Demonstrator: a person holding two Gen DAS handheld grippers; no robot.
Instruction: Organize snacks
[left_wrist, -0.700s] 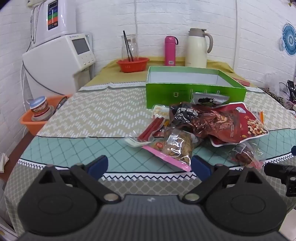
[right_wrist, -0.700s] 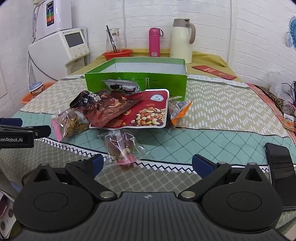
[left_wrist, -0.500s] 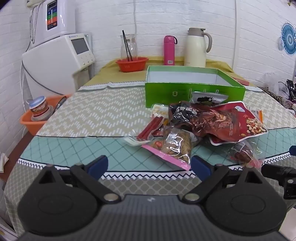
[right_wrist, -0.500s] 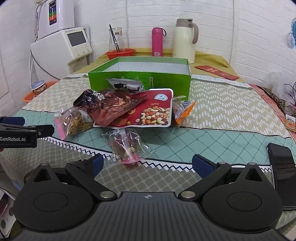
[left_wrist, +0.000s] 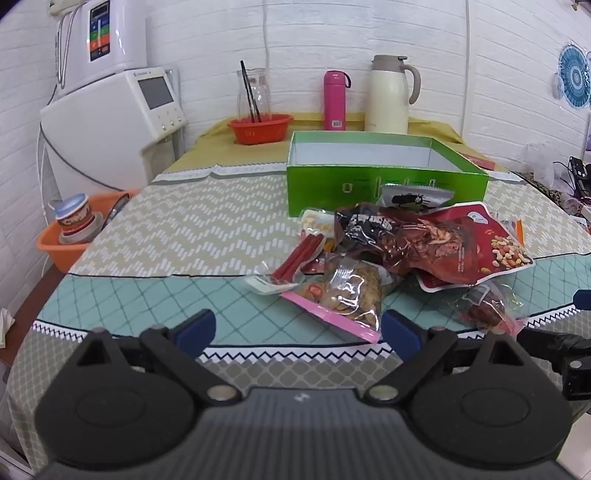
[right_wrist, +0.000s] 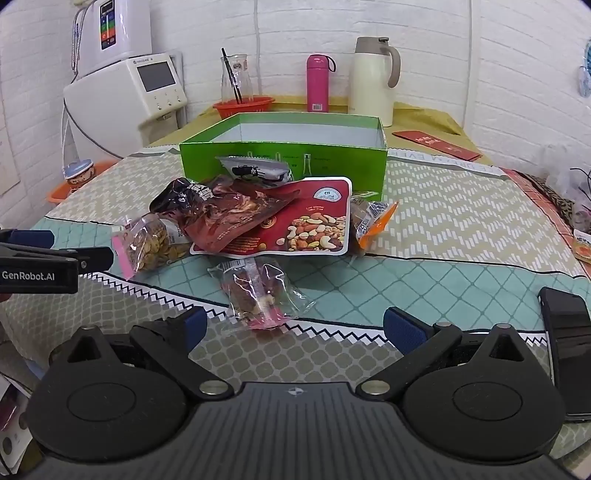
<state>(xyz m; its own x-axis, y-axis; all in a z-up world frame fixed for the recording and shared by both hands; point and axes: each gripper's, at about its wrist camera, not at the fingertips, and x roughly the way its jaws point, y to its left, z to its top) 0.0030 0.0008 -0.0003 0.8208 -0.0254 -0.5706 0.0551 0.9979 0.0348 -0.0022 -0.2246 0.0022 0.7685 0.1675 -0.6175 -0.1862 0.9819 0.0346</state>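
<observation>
Seen from the left wrist view, the left gripper (left_wrist: 297, 326) hangs over the near edge of the table (left_wrist: 177, 236) with its blue-padded fingers (left_wrist: 194, 326) spread wide and nothing between them. Just beyond lies a clear, pink-edged bag of nuts (left_wrist: 347, 295), the nearest of a heap of snack packets. Left of it sits a pack of red sticks (left_wrist: 301, 256), and behind it a dark crinkled pouch (left_wrist: 391, 236) overlaps a red mixed-nut pouch (left_wrist: 480, 251). Farther off stands an open green box (left_wrist: 384, 184), apparently empty; the heap is bunched at its near wall, probably so each packet has a short trip in.

Turning to the right wrist view, the right gripper (right_wrist: 295, 328) is likewise wide open and empty, tilted down toward a small clear packet of reddish-brown snacks (right_wrist: 255, 291) that lies alone, nearest it. The mixed-nut pouch and the dark pouch are piled farther off, with an orange-edged packet (right_wrist: 373, 221) to their right and a grey and white sachet (right_wrist: 255, 170) leaning on the box. A black phone (right_wrist: 567, 354) lies at the near right. The left gripper shows at the left edge, beside the bag of nuts.
</observation>
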